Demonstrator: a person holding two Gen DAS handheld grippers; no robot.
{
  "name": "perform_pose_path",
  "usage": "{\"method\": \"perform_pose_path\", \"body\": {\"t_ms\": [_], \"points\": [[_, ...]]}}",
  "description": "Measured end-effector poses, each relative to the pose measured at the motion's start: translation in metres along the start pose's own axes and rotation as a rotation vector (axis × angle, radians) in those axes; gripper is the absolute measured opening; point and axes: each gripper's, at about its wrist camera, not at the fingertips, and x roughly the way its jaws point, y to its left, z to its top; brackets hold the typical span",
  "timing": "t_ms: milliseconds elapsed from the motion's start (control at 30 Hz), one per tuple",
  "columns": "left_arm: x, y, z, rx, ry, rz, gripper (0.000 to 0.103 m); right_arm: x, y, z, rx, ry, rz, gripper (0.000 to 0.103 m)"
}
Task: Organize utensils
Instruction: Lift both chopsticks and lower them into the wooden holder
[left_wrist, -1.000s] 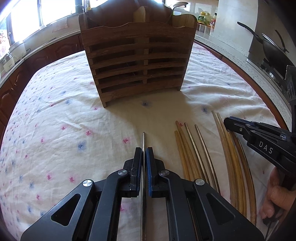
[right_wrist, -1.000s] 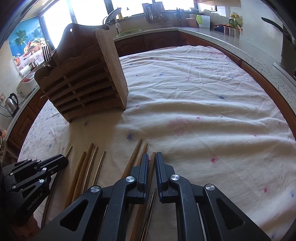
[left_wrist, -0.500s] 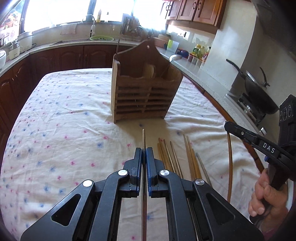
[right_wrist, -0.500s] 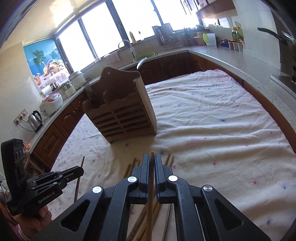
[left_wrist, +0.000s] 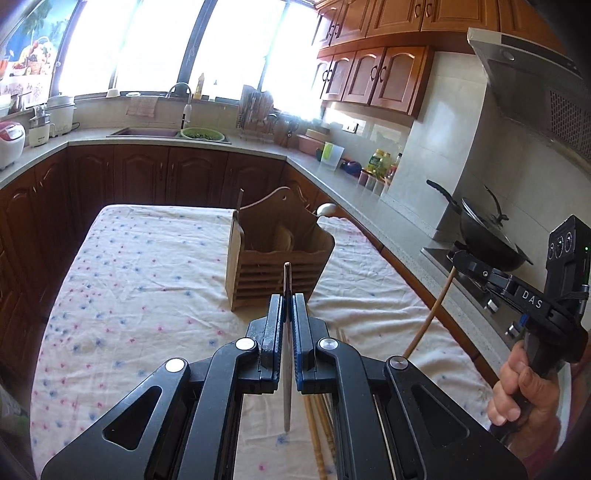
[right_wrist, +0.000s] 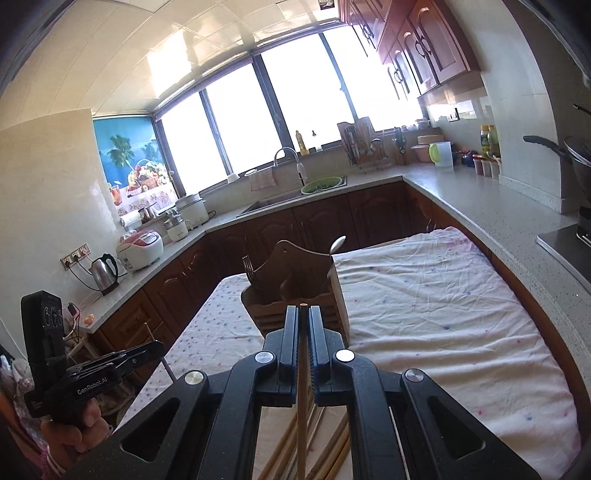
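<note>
You hold two chopsticks aloft, one per gripper, while several more lie on the tablecloth (left_wrist: 147, 266) below your grippers, too hidden to count. One wooden caddy (left_wrist: 275, 275) stands mid-table ahead of both grippers, with a fork (right_wrist: 250, 268) and a spoon (right_wrist: 338, 243) already in it; nothing blocks the way to it. Your left gripper (left_wrist: 287, 332) is clamped on a dark chopstick (left_wrist: 287, 314), your right gripper (right_wrist: 303, 343) on a pale chopstick (right_wrist: 302, 406), each stick pointing forward past the fingertips.
</note>
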Motion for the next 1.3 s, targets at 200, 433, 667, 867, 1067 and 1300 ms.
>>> {"method": "perform_pose_path", "body": {"t_ms": [200, 433, 667, 867, 1067, 1300], "points": [[-0.002, 0.001, 0.008, 0.000, -0.023, 0.005, 0.004, 0.003, 0.002, 0.008, -0.009, -0.019, 0.003, 0.005], [0.001, 0.002, 0.018, -0.001, -0.042, 0.013, 0.004, 0.007, 0.001, 0.015, -0.014, -0.028, 0.010, 0.005], [0.008, 0.000, 0.050, 0.011, -0.099, 0.027, 0.004, 0.015, 0.000, 0.035, -0.022, -0.058, 0.010, 0.005], [0.011, -0.002, 0.098, 0.039, -0.195, 0.047, 0.004, 0.027, 0.000, 0.077, -0.010, -0.121, 0.023, 0.005], [0.026, 0.008, 0.146, 0.025, -0.292, 0.089, 0.004, 0.043, -0.006, 0.129, 0.026, -0.215, 0.010, 0.005], [0.073, 0.034, 0.148, -0.057, -0.293, 0.115, 0.004, 0.085, -0.021, 0.142, 0.048, -0.224, -0.039, 0.005]]}}
